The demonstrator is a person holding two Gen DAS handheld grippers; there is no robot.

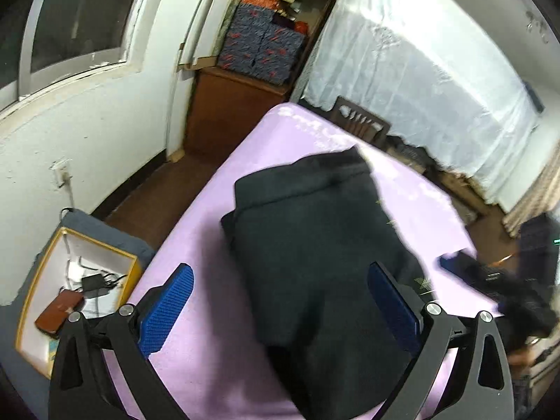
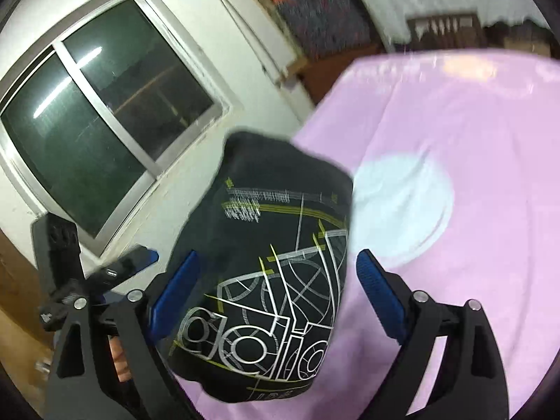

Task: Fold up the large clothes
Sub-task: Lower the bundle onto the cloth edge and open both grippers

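On the pink-lilac table lies a dark folded garment, a thick bundle stacked in several layers; from the left wrist view its plain dark side shows, running from the near edge toward the middle of the surface. From the right wrist view the same garment shows a printed face — white and yellow-green line graphics with large outlined lettering — and sits at the table's left edge, with the window behind it. The left gripper hovers over the near part of the bundle with its jaws spread wide, the blue pads standing either side of the cloth and apart from it. The right gripper likewise has its jaws wide apart, straddling the printed bundle without closing on it. A pale round patch marks the table just beside the garment. Off the table's left side, a yellow-rimmed box holds a black adapter with cables and a brown case. The far right of the left wrist view is blurred.
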